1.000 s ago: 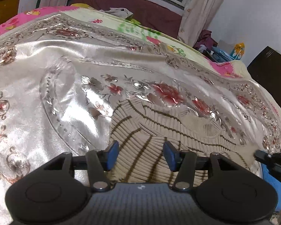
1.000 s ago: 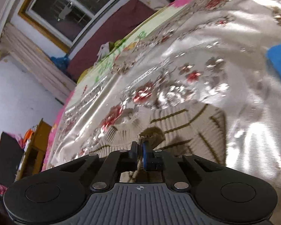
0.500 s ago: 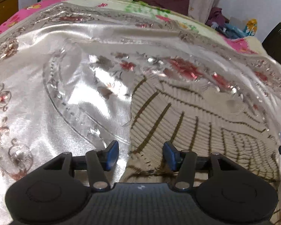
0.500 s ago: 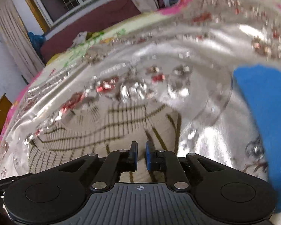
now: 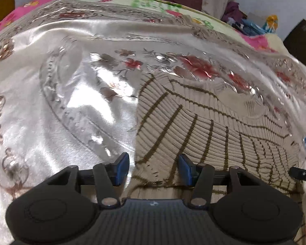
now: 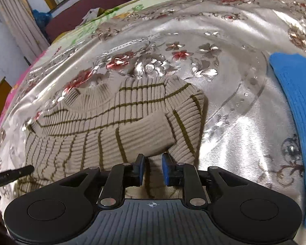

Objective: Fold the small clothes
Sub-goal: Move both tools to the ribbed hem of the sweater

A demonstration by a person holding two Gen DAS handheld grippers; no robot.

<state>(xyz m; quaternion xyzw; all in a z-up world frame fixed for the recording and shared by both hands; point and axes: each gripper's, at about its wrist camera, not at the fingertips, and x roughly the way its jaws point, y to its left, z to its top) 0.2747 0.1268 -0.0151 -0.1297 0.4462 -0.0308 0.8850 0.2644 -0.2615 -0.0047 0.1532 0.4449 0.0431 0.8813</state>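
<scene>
A small beige ribbed sweater with brown stripes (image 5: 204,126) lies flat on the shiny silver floral bedspread (image 5: 71,102). In the right wrist view the sweater (image 6: 104,126) has its right sleeve (image 6: 151,134) folded across the body. My left gripper (image 5: 154,169) is open, low over the sweater's lower left corner. My right gripper (image 6: 152,169) is open with a narrow gap, empty, just above the sweater's lower right edge near the folded cuff. The other gripper's fingertip shows at the frame edges.
A blue knitted garment (image 6: 295,106) lies on the bedspread to the right of the sweater. A dark headboard (image 6: 104,2), curtains and a window stand at the far side of the bed. A wooden cabinet (image 5: 2,6) stands at the left.
My right gripper has let go of the sleeve, opened slightly, and the sleeve now lies folded over the body. My left gripper has dropped closer to the sweater's left corner, still open.
</scene>
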